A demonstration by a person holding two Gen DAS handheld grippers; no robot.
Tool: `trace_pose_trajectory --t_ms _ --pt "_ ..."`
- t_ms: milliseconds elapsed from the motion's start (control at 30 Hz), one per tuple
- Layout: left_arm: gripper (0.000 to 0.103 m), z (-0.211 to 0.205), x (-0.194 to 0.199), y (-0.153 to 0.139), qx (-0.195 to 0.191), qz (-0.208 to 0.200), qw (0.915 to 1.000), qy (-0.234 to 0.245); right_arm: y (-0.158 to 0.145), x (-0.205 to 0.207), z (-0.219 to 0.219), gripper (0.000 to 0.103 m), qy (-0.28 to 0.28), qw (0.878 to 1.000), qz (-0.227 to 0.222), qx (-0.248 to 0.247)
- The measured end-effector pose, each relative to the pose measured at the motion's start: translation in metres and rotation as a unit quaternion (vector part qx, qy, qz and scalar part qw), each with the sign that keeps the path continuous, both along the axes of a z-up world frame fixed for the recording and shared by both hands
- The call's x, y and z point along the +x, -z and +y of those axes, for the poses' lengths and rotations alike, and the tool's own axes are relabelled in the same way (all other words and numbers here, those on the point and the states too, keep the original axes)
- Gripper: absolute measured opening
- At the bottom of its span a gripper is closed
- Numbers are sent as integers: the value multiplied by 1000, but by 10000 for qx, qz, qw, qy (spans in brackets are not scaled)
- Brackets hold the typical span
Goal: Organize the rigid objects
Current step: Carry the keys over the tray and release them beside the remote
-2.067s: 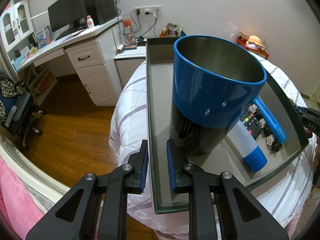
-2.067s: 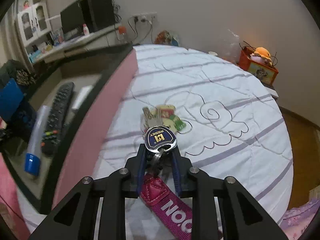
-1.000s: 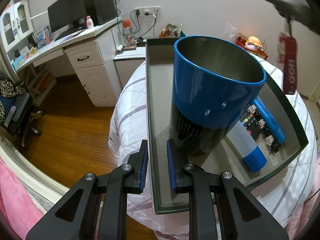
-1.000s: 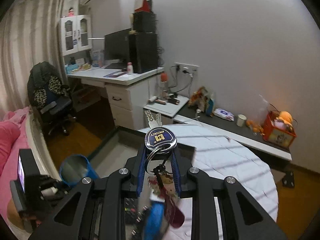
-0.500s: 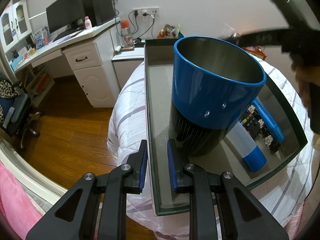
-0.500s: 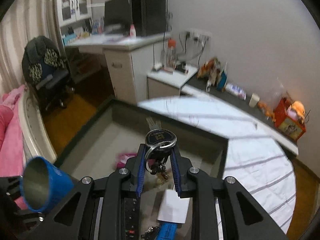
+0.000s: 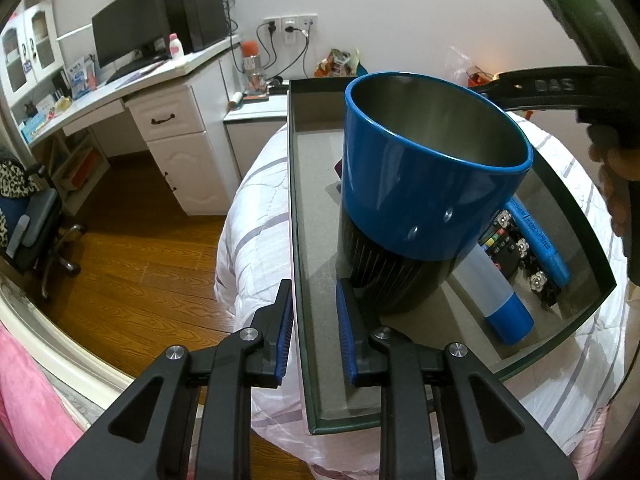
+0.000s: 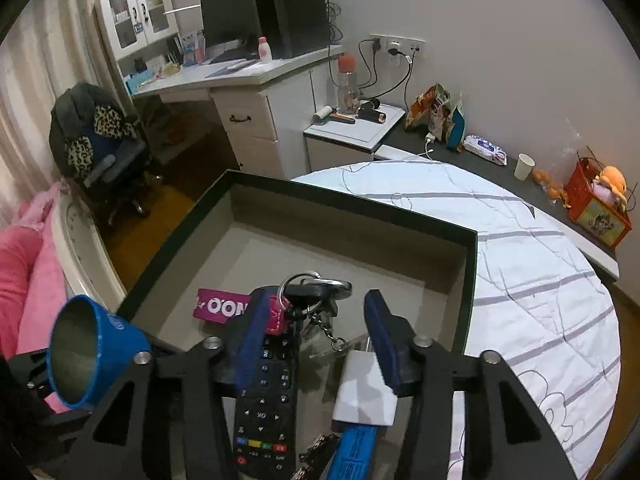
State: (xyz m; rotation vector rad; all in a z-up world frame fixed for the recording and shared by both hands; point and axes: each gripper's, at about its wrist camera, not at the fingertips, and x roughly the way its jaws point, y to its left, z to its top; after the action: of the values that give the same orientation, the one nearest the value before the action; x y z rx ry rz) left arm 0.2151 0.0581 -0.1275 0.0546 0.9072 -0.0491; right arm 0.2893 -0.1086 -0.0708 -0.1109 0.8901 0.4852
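A dark green box [image 8: 352, 200] lies on the bed. My right gripper [image 8: 316, 312] hangs over it and its jaws are opening. Between them sits a key bunch [image 8: 316, 289] with a black fob, and neither pad presses on it. Its pink strap [image 8: 220, 306] lies on the box floor. Under the keys is a black remote [image 8: 266, 396], with a white block [image 8: 366, 388] and a blue marker [image 8: 354, 456] beside it. My left gripper [image 7: 314, 320] straddles the box's near wall [image 7: 298, 240] and is shut on it. A blue cup [image 7: 420, 184] stands just inside.
The box also holds a white and blue tube [image 7: 496, 300]. A person's hand [image 7: 616, 168] shows at the right edge. Past the bed's striped quilt [image 8: 540, 280] are a white desk [image 7: 168, 92], a nightstand [image 8: 356, 132], an office chair [image 8: 104, 148] and the wooden floor [image 7: 140, 248].
My right gripper came down over the box and its jaws spread. The key bunch left the pads and the pink strap now lies on the box floor. My left gripper kept still.
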Motion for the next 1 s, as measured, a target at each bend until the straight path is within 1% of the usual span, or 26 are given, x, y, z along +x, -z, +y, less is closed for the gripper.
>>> trace_pose_trajectory --t_ms 67,133,233,433,533,567,667,767,833,900,967,1000 --pt "20 0 0 0 -1 -2 10000 -3 -3 -7 1 53 -150 9999 23 32" --pt "20 0 0 0 1 -1 10000 -1 -5 -14 -1 55 -174 9998 28 32" --pt "20 0 0 0 -3 -6 10000 2 -6 -23 -7 66 -173 9998 21 -119" --pt "20 -1 1 0 -5 -7 10000 0 8 -38 -15 66 -354 9985 276 -300" --pt "20 0 0 1 0 -4 10000 2 15 -45 -14 66 -190 9968 146 -764" --pt "20 0 0 0 -2 -7 10000 2 15 -47 -13 66 -189 9964 128 -819" --pt "20 -1 1 0 0 -4 10000 1 20 -50 -6 66 -329 9954 149 -882" --pt "20 -1 1 1 -5 -5 10000 1 27 -55 7 66 -385 9888 -22 -1439" --pt "20 0 0 1 -3 -8 10000 -2 30 -58 15 67 -477 9857 -105 -1612" --pt "20 -1 2 1 -9 -9 10000 -1 27 -58 19 67 -545 9869 -159 -1509" --pt "20 -1 1 1 -3 -4 10000 2 22 -60 17 67 -602 9907 -113 -1219" --pt "20 0 0 1 0 -5 10000 3 18 -60 17 67 -698 9925 -103 -997"
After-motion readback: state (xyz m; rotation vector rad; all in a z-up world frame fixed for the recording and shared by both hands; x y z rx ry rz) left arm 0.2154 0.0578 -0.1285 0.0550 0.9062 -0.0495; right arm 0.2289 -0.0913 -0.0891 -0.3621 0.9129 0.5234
